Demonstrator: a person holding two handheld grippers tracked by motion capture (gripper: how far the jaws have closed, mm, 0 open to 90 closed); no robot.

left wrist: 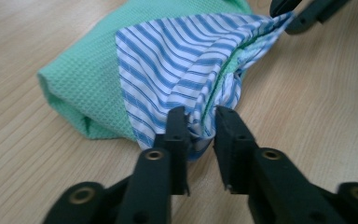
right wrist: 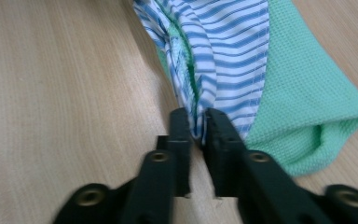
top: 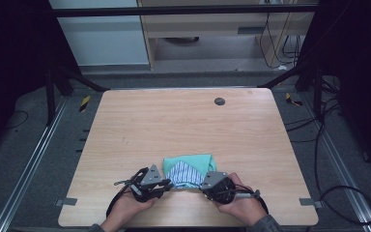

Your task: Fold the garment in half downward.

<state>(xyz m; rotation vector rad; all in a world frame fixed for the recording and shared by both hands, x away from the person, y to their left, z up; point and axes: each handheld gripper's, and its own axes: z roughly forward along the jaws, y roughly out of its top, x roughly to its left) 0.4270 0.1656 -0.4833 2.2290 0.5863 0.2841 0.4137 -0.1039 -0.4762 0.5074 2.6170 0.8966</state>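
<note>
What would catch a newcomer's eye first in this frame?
The folded green cloth with its blue-and-white striped layer, lying near the front edge of the wooden table. Next, the left claw and the right claw, each shut on a corner of the striped fabric, pinching it from opposite sides.

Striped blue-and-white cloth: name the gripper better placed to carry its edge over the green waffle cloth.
Neither clearly: the left gripper and right gripper each pinch an end of the striped blue-and-white cloth beside the green waffle-weave cloth. Probably both lift together.
</note>
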